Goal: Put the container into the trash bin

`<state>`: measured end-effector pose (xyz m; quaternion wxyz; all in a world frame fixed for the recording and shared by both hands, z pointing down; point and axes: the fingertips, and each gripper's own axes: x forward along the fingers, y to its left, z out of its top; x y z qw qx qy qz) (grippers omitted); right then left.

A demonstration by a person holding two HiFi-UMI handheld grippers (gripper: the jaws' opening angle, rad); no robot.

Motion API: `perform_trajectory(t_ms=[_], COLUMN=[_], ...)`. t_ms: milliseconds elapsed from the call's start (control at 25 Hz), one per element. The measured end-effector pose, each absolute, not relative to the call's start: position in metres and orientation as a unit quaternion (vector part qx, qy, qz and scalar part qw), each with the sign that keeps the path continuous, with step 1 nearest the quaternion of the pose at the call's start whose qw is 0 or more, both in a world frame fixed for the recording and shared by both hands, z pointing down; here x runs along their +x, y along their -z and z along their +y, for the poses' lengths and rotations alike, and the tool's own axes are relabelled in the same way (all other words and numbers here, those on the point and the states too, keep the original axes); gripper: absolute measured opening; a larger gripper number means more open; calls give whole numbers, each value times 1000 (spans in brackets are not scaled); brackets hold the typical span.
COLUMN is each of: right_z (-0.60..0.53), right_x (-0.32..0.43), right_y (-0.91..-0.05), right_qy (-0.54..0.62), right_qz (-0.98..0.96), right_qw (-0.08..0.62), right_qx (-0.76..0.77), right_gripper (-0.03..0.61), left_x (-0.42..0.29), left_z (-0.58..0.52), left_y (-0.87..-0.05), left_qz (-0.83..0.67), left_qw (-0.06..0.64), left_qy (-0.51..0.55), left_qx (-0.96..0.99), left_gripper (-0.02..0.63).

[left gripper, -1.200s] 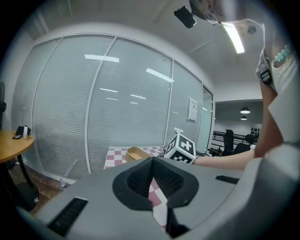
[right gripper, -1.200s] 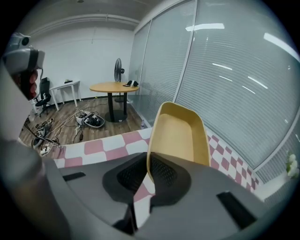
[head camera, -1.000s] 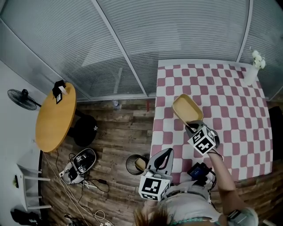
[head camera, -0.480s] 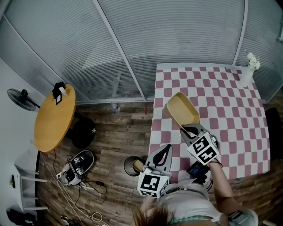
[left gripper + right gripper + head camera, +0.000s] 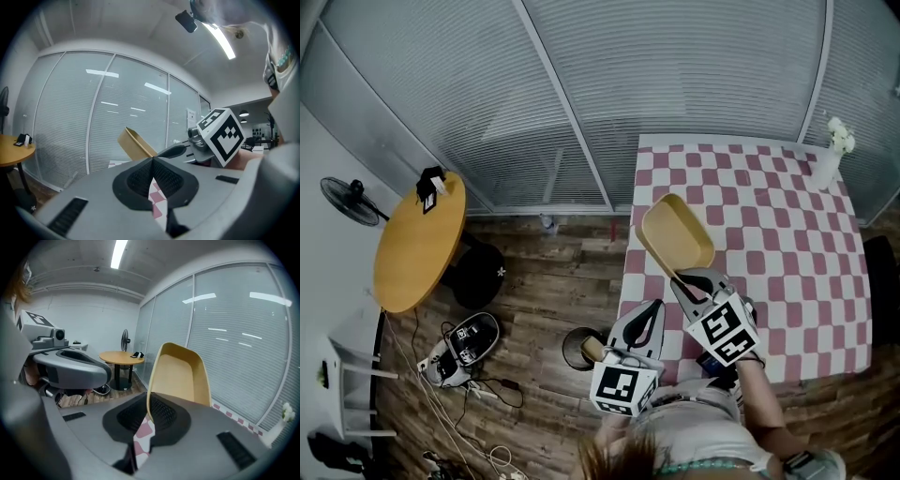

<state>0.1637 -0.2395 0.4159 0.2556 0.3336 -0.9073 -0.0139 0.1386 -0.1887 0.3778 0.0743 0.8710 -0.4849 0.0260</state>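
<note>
A blind-covered glass wall (image 5: 675,84) backs the room. Below it lies a wooden floor (image 5: 544,291). The checked desk (image 5: 787,244) fills the right side under a pink-and-white cloth. A round desk (image 5: 417,244) and a standing fan (image 5: 352,202) sit far left, well apart from the work.

The container (image 5: 677,234) is a shallow tan tray with rounded corners. It is up in the air over the checked desk's near left edge, tilted so its open face shows from above. It touches only the tool that carries it.

The trash bin (image 5: 578,349) is small, dark and round, and stands on the floor just beside the desk's edge. It is to the lower left of the container, so I judge the carry needs only a short swing left and down.

The right tool (image 5: 680,279) is clamped on the thin wall at the container's near end. That hold leaves the tray standing forward of the jaws, where it should fall free once let go.

The left tool (image 5: 652,319) has its jaws together on nothing. It hangs between the bin and the right tool, seemingly just kept out of the way.

A vase of white flowers (image 5: 828,159) stands at the desk's far corner, clear of the path.
</note>
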Motion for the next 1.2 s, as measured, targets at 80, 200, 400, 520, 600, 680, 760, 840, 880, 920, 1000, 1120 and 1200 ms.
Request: perform_trajectory(t_ms=[80, 200, 400, 520, 600, 680, 760, 840, 880, 920, 1000, 1120, 1200], right_z=[-235, -228, -224, -221, -218, -217, -216, -212, -209, -205, -199, -187, -179], right_x=[159, 152, 145, 137, 129, 123, 116, 101, 91, 82, 63, 29, 2], right_y=[-415, -414, -419, -423, -428, -433, -437, -438, -437, -435, -432, -429, -428], right_qy=[15, 11, 8, 6, 5, 8, 13, 13, 10, 7, 5, 3, 1], right_qz=[-911, -918, -923, -928, -931, -929, -925, -927, -930, -933, -935, -939, -942], right_qw=[251, 241, 240, 239, 245, 258, 273, 273, 268, 263, 256, 241, 230], right_qx=[328, 315, 300, 287, 271, 264, 264, 257, 252, 247, 244, 246, 246], right_gripper=[12, 12, 12, 12, 12, 12, 12, 12, 12, 12, 12, 12, 12], left_x=[137, 135, 132, 127, 122, 117, 107, 92, 84, 75, 56, 18, -11], left_z=[-187, -186, -182, -180, -178, -177, -175, -171, -168, -165, -158, -142, -131], left_y=[-377, -378, -385, -394, -397, -398, -397, -397, -396, -395, -392, -392, -395], left_qz=[-487, -491, -493, -498, -500, -501, -504, -511, -513, -515, -518, -526, -535], left_qw=[74, 77, 83, 91, 97, 101, 101, 99, 98, 97, 95, 93, 91], left_qy=[-25, -26, -30, -35, -36, -33, -28, -23, -22, -20, -19, -30, -39], left_qx=[870, 868, 865, 862, 860, 859, 857, 854, 852, 851, 850, 845, 839], left_gripper=[6, 6, 6, 6, 6, 6, 6, 6, 6, 6, 6, 6, 6])
